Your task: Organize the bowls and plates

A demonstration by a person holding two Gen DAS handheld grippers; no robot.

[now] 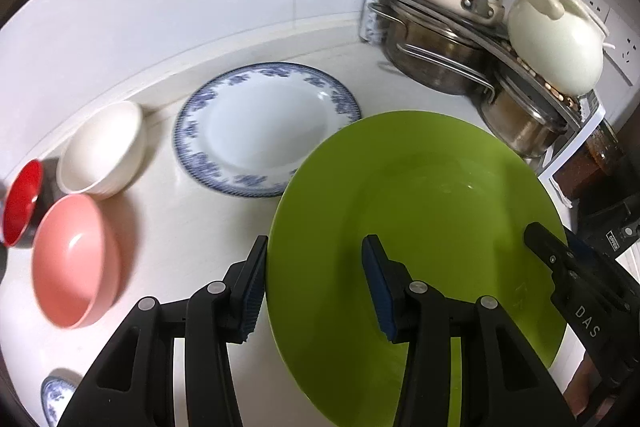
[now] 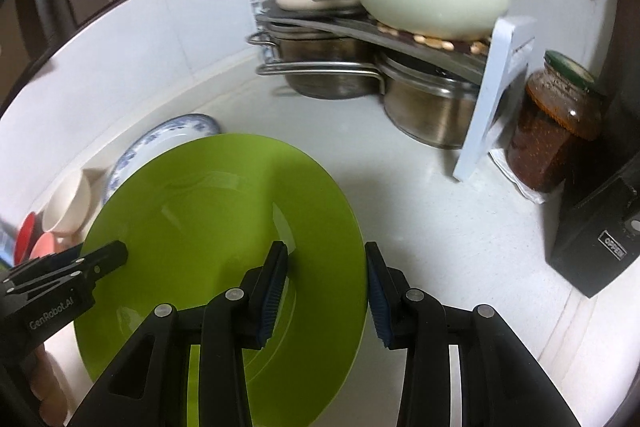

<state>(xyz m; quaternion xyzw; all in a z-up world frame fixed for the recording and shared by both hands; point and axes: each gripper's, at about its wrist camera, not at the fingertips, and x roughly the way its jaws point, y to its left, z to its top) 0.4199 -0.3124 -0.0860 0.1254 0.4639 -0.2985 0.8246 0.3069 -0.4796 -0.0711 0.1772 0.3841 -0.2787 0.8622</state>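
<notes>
With both the left gripper (image 1: pixel 314 283) and right gripper (image 2: pixel 326 291) straddling opposite rims of the green plate (image 1: pixel 420 227), jaws wide and not visibly clamped, level it before lowering onto the blue-patterned plate (image 1: pixel 256 123).

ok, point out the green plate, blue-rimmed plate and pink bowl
green plate (image 1: pixel 432 187), left wrist view, bare centre.
blue-rimmed plate (image 1: pixel 256 123), left wrist view, white centre.
pink bowl (image 1: pixel 72 259), left wrist view, inside.

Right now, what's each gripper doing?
Left gripper: jaws apart, straddling the green plate's left rim; grip unclear.
Right gripper: jaws apart, straddling its right rim; grip unclear.
</notes>
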